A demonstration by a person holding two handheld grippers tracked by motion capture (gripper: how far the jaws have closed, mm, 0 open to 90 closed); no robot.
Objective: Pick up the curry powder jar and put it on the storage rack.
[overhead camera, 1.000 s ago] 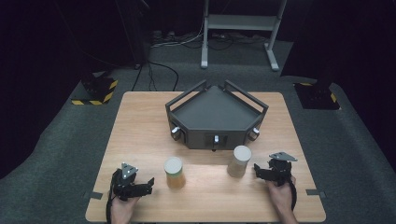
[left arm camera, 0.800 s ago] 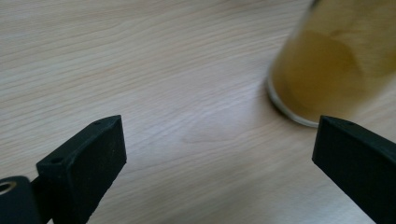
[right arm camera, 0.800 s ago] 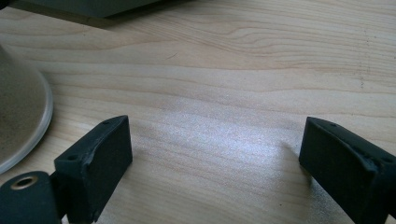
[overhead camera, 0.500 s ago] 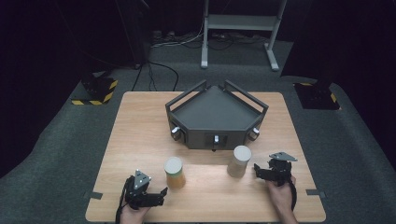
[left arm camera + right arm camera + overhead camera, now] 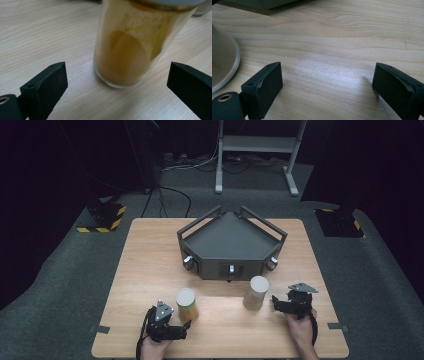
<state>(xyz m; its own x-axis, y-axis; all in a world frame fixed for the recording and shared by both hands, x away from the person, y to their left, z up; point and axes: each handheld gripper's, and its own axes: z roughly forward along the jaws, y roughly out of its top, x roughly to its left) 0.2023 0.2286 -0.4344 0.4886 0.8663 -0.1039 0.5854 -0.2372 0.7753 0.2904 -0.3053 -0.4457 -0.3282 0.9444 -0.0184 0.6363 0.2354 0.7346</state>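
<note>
A glass jar of yellow-brown powder [image 5: 186, 304] with a pale lid stands upright near the table's front, left of centre. My left gripper [image 5: 183, 328] lies just in front of it, jaws open. In the left gripper view the jar [image 5: 130, 50] stands close ahead, between the lines of the two spread jaws of the left gripper [image 5: 117, 68], untouched. A second jar with grey contents [image 5: 256, 292] stands to the right. My right gripper [image 5: 274, 302] rests beside it, open. Only bare wood lies between the jaws of the right gripper [image 5: 327, 67], with the grey jar [image 5: 222, 62] off to their left.
A dark grey angular tray [image 5: 230, 240] with knobs on its front sits at the middle back of the wooden table [image 5: 150, 260]. Its edge [image 5: 262, 3] shows at the top of the right gripper view. Dark carpet and a metal stand lie beyond the table.
My left gripper has slid to the right along the table's front, up to the yellow-brown jar. The right gripper and both jars have stayed put.
</note>
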